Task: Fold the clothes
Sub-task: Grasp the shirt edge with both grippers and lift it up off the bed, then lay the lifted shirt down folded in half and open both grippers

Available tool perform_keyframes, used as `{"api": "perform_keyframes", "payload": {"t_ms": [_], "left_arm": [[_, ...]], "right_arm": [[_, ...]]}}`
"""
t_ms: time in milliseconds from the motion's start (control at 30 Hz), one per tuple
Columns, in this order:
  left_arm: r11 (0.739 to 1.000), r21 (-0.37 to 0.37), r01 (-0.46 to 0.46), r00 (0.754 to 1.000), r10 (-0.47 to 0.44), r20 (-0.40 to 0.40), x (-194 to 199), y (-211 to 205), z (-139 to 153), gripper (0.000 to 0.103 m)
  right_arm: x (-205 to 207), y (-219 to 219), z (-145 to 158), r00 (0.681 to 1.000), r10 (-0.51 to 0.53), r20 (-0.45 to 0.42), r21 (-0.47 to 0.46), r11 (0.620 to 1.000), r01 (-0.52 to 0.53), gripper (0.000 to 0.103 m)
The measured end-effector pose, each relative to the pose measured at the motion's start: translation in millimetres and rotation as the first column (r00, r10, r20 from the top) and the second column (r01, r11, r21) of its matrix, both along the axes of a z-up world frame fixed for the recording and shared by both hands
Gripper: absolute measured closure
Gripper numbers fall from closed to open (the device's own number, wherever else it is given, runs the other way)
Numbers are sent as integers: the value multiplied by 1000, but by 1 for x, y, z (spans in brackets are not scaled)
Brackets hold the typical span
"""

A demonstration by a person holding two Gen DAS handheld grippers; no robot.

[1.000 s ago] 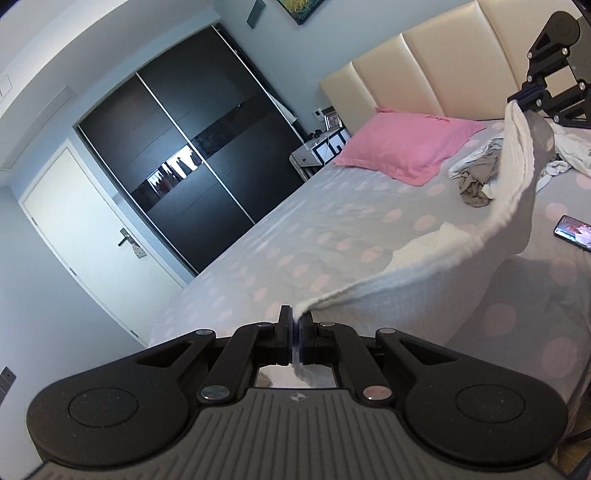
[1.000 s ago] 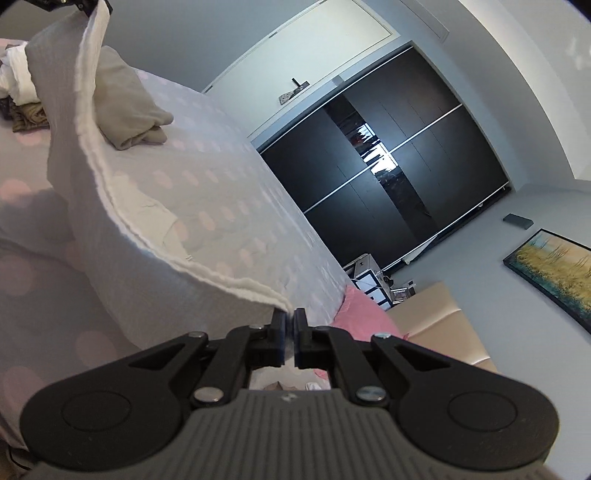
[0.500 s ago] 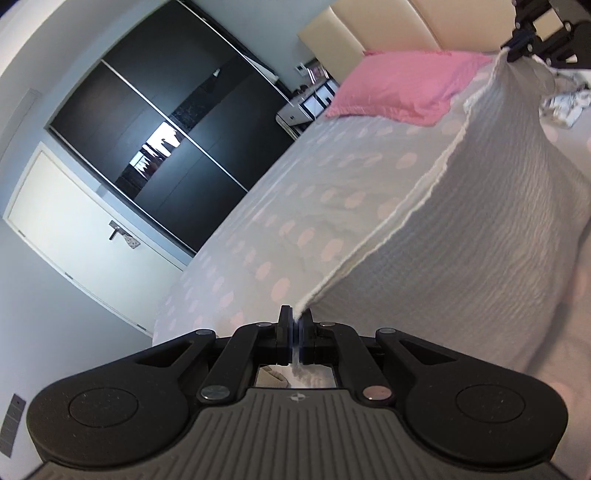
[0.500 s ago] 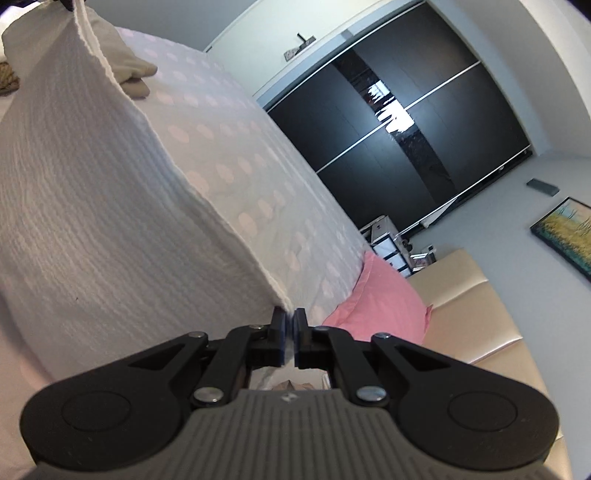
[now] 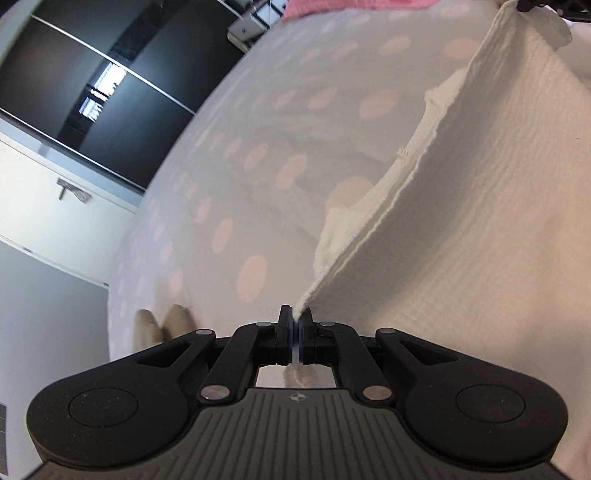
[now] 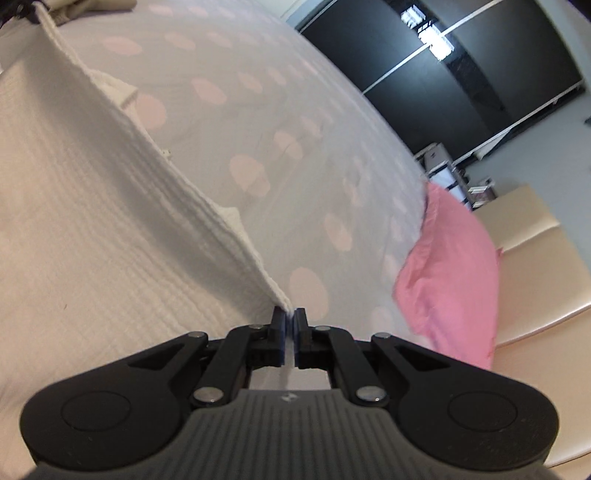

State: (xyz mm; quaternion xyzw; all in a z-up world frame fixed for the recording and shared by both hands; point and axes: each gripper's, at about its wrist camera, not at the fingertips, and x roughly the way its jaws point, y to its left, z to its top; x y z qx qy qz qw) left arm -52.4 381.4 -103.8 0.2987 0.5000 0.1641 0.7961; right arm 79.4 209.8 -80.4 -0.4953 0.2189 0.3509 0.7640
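A white textured cloth (image 5: 480, 221) is stretched between my two grippers, low over the bed. My left gripper (image 5: 295, 316) is shut on one corner of it. My right gripper (image 6: 289, 318) is shut on the opposite corner of the same cloth (image 6: 92, 206). The cloth's folded edge runs from each gripper to the other, with a second layer showing beneath it. The right gripper shows at the top right of the left wrist view (image 5: 546, 5), and the left gripper at the top left of the right wrist view (image 6: 14, 7).
The bed (image 5: 258, 166) has a grey cover with pink dots. A pink pillow (image 6: 450, 273) lies by the cream headboard (image 6: 535, 295). A beige garment (image 6: 92, 3) lies on the bed. A dark sliding wardrobe (image 5: 92, 85) and a white door (image 5: 55, 206) stand beyond.
Both grippers have moved down toward the bed with the cloth held taut. The cloth now lies close over the cover and both views look down at the bed.
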Motion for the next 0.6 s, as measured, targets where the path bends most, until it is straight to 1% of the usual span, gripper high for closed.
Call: {"api": "perform_keyframes", "payload": {"t_ms": [133,233,333,467,533,600], "left_arm": [[999,-21,-31,999,30,-39,16,18,-37,102],[996,-60,-64,997,62,-39,23,29,-51,102],[995,-81,-62,998,63,3,25,35,-43,102],[992,-94,-80,994,87,69,32,42,-21,102],[993,-79,-87,993,92,68,42,49,-19,102],[994,-61,-94,994,97,51,53,52,-27,102]], "right_arm": [[24,18,-35,997,-27,-71,-3,1000,27,98],[31,22,-43,993,-57,-105,25,998,60,98],[38,26,-44,986,-88,-139,60,993,97,99],[55,34,-23,975,-138,-174,129,978,162,99],[64,44,-20,972,-160,-173,140,973,185,99],[73,55,-27,970,-177,-168,136,970,201,99]]}}
